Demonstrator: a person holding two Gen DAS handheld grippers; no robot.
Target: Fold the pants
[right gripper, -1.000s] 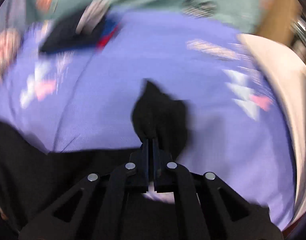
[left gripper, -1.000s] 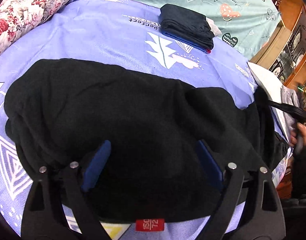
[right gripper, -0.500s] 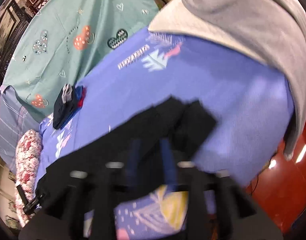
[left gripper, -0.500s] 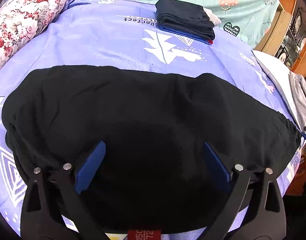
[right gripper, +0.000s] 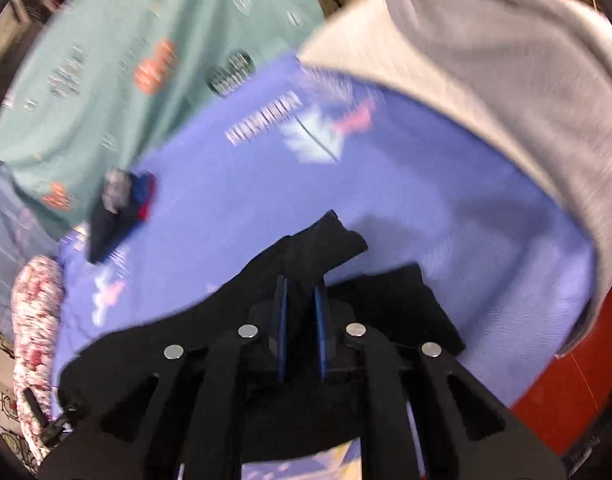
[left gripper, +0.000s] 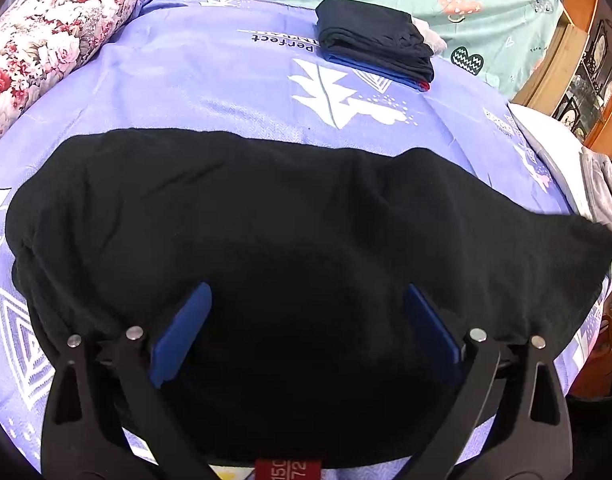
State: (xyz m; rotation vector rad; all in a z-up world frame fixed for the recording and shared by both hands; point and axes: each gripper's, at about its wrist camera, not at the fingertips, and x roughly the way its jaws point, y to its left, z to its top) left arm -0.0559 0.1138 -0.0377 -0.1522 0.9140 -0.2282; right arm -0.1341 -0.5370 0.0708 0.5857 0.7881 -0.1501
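Note:
Black pants (left gripper: 266, 220) lie spread across the purple bedsheet (left gripper: 210, 80). My left gripper (left gripper: 306, 292) is open, its blue pads wide apart just above the near part of the pants. In the right wrist view my right gripper (right gripper: 301, 284) holds the end of the pants (right gripper: 317, 248) between its blue pads, which stand a narrow gap apart with black cloth between them. That end is stretched toward the bed's right side.
A stack of folded dark clothes (left gripper: 375, 42) sits at the far side of the sheet. A floral pillow (left gripper: 46, 40) lies at the far left. A grey garment (right gripper: 505, 60) on white bedding lies at the right edge. Wooden furniture (left gripper: 577, 48) stands beyond.
My right gripper has pulled the pants' end out to the right, so the pants are now stretched flat. The left gripper has stayed open over them.

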